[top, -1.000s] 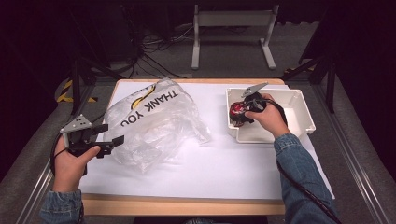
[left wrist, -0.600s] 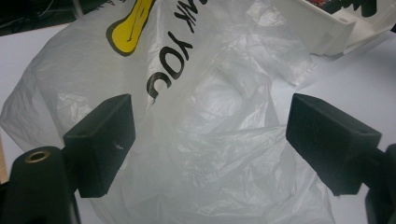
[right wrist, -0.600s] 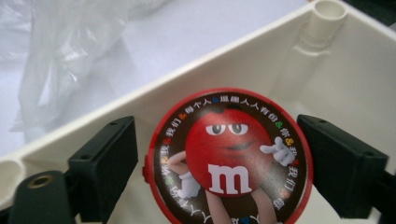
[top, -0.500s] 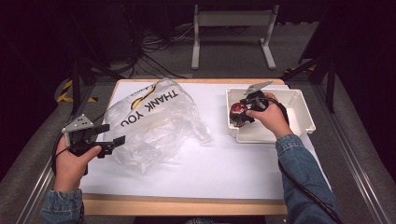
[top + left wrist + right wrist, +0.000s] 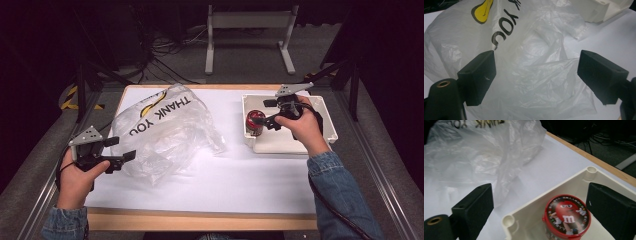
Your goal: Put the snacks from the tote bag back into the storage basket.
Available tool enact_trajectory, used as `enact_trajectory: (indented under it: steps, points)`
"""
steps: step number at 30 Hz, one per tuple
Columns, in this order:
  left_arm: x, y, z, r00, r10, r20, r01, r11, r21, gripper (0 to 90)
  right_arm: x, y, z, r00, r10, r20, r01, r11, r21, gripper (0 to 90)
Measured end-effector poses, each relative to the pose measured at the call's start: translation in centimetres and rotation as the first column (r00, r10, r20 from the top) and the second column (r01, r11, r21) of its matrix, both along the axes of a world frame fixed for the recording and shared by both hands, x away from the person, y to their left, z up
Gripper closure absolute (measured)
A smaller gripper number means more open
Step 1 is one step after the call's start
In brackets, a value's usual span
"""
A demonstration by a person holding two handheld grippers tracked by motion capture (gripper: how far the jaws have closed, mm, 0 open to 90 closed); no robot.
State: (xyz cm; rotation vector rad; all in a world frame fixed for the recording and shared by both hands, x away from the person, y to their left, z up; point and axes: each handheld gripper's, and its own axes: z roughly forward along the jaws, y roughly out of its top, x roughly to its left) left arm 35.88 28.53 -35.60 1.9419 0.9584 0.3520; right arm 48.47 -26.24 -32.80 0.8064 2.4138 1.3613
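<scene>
A red candy tub point(image 5: 255, 122) point(image 5: 566, 218) with a cartoon lid stands upright in the left end of a white tray point(image 5: 300, 142) point(image 5: 507, 220). My right gripper point(image 5: 267, 114) point(image 5: 540, 195) hovers just above and to the right of it. Its jaws have just been opening and stand wide, with the pads clear of the tub below them. A crumpled clear plastic bag point(image 5: 165, 130) point(image 5: 529, 75) point(image 5: 474, 157) printed "THANK YOU" lies on the left half of the table. My left gripper point(image 5: 121, 148) point(image 5: 537, 62) is open at the bag's near left edge, holding nothing.
White paper covers the table point(image 5: 240, 180), with a wooden rim along the front and back. The tray's corner point(image 5: 604, 10) lies beyond the bag. A white metal stand point(image 5: 250, 30) and cables lie on the floor behind the table.
The right gripper has let go of the tub, opened, and risen a little to the right. The tub stays upright in the tray. The left hand has kept still.
</scene>
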Motion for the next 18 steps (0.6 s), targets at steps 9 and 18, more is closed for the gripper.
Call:
enact_trajectory:
  steps: [9, 18]
  points:
    - [-0.5, -0.1, -0.2, 0.9999, -0.012, -0.006, 0.012, 0.9998, -0.012, 15.7, -4.1, -0.8, 1.4, 0.9993, 0.035, 0.016, -0.036, 0.9981, 0.05, 6.3]
    - [-1.0, -0.4, -0.4, 0.9995, -0.03, -0.006, 0.03, 0.9994, -0.018, 14.3, -7.8, -1.5, 1.2, 0.9979, 0.064, 0.015, -0.065, 0.9948, 0.079, 6.3]
